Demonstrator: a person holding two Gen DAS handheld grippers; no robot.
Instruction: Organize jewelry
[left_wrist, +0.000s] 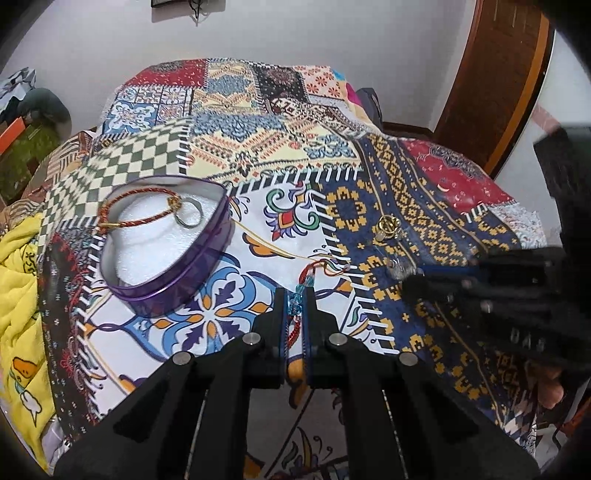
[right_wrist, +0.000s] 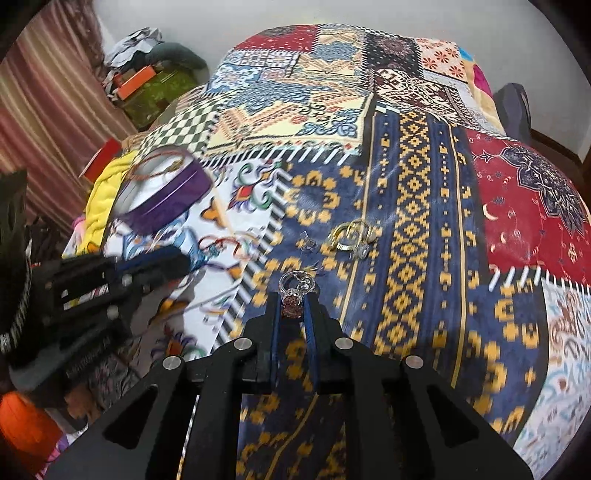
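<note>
- Your bedspread (left_wrist: 258, 155) is soft matt patchwork-print cloth.
- The purple tin (left_wrist: 177, 288) near its left edge looks like glossy metal, lined with white foam.
- Your rings (right_wrist: 351, 236) shine, gold and silver metal.
- The grippers' fingers (left_wrist: 317, 321) are matt black plastic.

Tin (left_wrist: 173, 291) left — rings (left_wrist: 388, 227) right
</note>
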